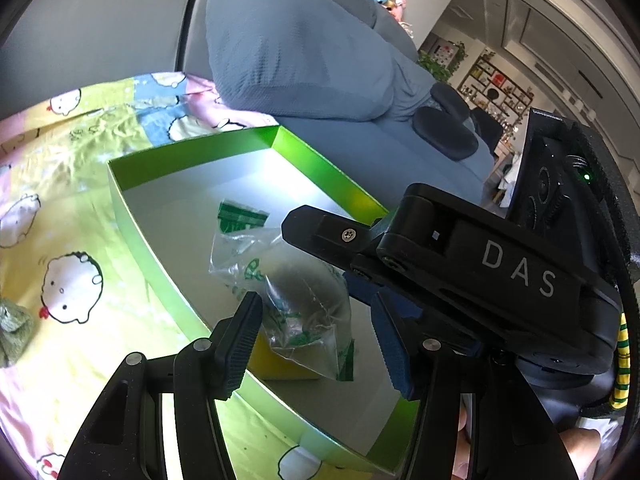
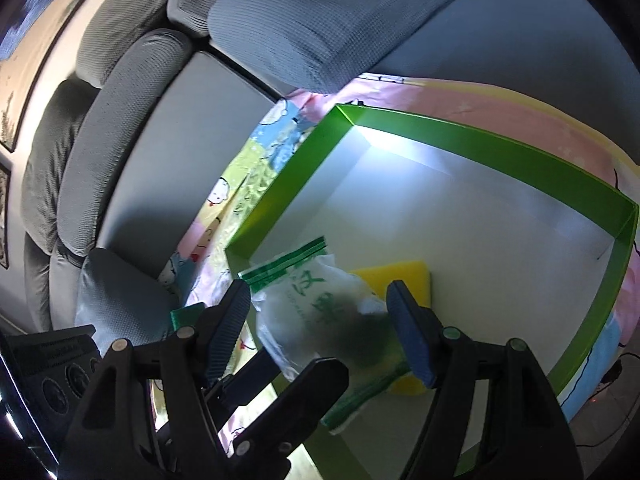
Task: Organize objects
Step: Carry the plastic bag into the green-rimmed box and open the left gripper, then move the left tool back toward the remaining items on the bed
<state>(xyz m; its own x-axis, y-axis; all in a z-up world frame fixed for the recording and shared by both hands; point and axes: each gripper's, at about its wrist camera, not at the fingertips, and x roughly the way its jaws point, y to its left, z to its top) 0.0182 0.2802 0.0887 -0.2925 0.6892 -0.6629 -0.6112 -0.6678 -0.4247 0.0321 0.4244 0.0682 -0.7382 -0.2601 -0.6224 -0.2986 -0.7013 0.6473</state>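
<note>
While both grippers hang over the green box (image 2: 480, 148), a clear bag (image 2: 316, 316) lies inside it on a yellow sponge (image 2: 404, 276).

In the right wrist view the bag sits low in the centre of the frame, between the fingers of the right gripper (image 2: 320, 320), but whether the pads press on it or only frame it I cannot tell; the jaws stand about half apart. In the left wrist view the left gripper (image 1: 316, 340) also stands around the bag (image 1: 296, 300), at the bottom centre, and here too the contact is not clear. The right gripper (image 1: 460, 256) crosses close above it on the right side. I think the risk is a collision of the two tools, because they crowd the same bag. Also the thin plastic can slip or tear if both pull, and a low finger can catch the box wall and push the box over the printed sheet (image 1: 80, 160).
</note>
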